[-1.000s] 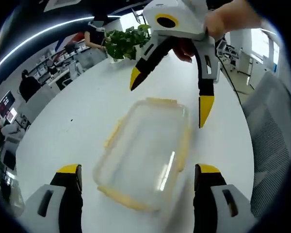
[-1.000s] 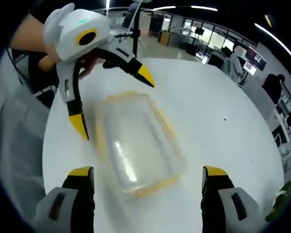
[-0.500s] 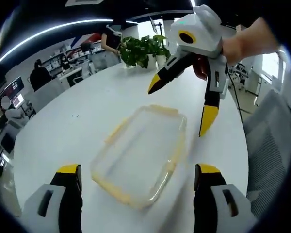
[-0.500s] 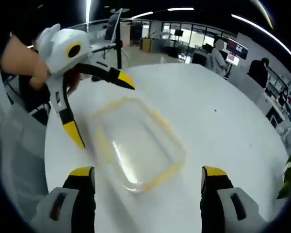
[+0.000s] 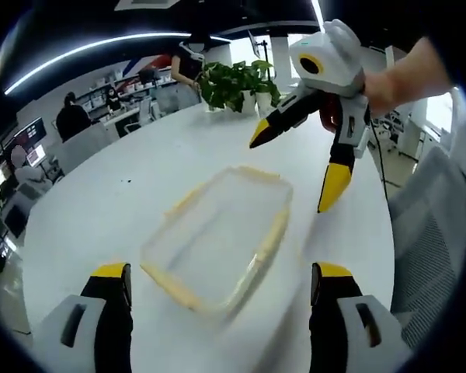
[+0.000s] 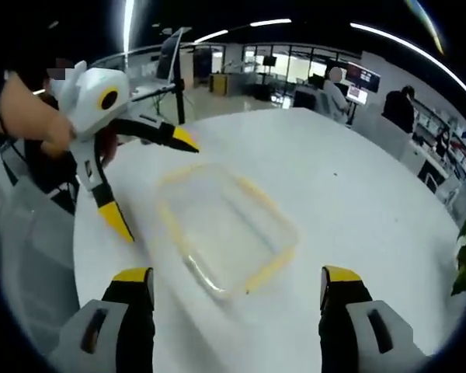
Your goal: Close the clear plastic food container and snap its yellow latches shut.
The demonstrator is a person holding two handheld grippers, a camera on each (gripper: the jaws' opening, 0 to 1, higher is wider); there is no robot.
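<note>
A clear plastic food container (image 5: 217, 233) with yellow latches along its rim lies flat on the white table (image 5: 124, 202), its lid on. My left gripper (image 5: 221, 284) stands open at its near end, jaws wide apart and touching nothing. My right gripper (image 5: 299, 171), held by a hand, hovers open beyond the container's far right corner. In the right gripper view the same container (image 6: 225, 229) lies ahead of my open right gripper (image 6: 229, 287), and the left gripper (image 6: 151, 183) hangs open over its far left side.
A potted green plant (image 5: 233, 81) stands at the table's far edge. A grey mesh chair (image 5: 427, 233) is at the right. Desks, monitors and several people (image 5: 70, 120) fill the office behind. The table's rounded edge (image 6: 78, 233) runs close on the left.
Both views have tilted and pulled back a little, so the container sits slightly farther off. The container has stayed on the table. Both grippers remain open.
</note>
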